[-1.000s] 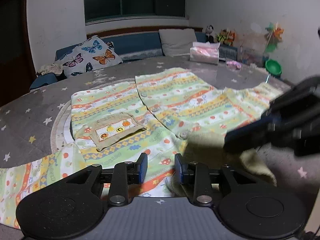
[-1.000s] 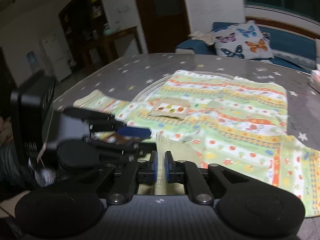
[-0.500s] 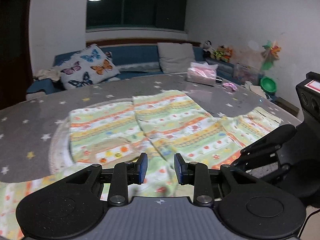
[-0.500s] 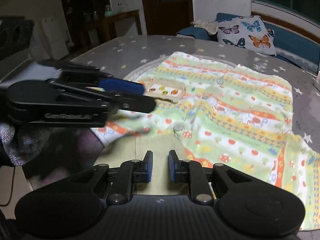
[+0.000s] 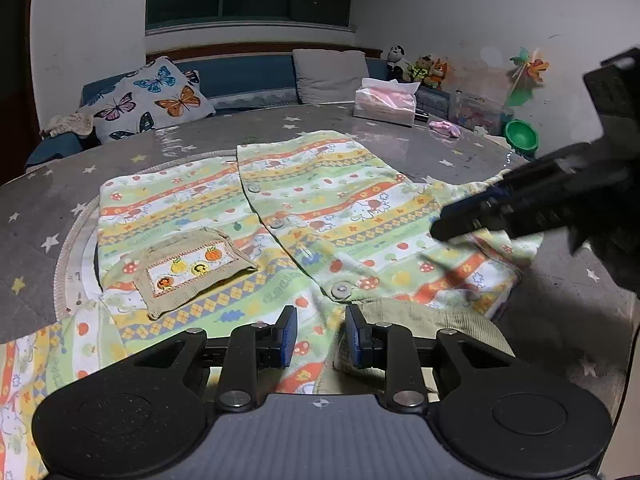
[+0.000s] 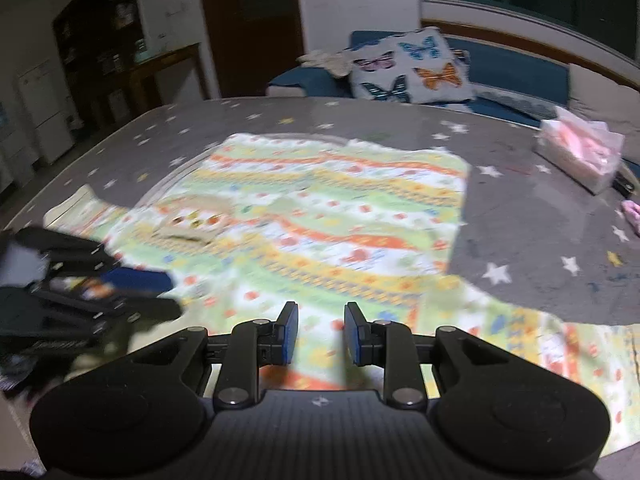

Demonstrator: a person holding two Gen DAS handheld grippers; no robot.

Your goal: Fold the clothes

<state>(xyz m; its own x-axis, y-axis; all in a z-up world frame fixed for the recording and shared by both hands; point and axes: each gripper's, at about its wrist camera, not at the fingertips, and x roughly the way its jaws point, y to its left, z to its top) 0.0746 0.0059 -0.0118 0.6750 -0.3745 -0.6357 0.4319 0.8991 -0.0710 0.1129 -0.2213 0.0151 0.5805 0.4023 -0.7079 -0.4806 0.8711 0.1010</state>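
Observation:
A child's button-front top (image 5: 320,208) with green, orange and yellow stripes lies spread on the table, front up, with a khaki fruit pocket (image 5: 192,268). Its khaki collar (image 5: 420,320) lies at the near edge. My left gripper (image 5: 321,336) hovers over that near edge. Its jaws are closing, a gap still shows and the pads press on nothing. In the right wrist view the top (image 6: 320,216) is blurred. My right gripper (image 6: 321,334) is over the cloth near the right sleeve, its jaws are opening and hold nothing. Each gripper shows in the other's view, right (image 5: 452,228) and left (image 6: 172,294).
The table (image 5: 200,140) has a grey cloth with stars. A pink tissue pack (image 5: 386,100) and a small pink thing (image 5: 444,128) sit at its far right. Behind are a sofa with a butterfly pillow (image 5: 152,98), plush toys and a green bowl (image 5: 520,136).
My right gripper was shut at the khaki collar; it has opened and swung right, over the sleeve side. The left gripper stayed at the near edge, its gap slightly narrower.

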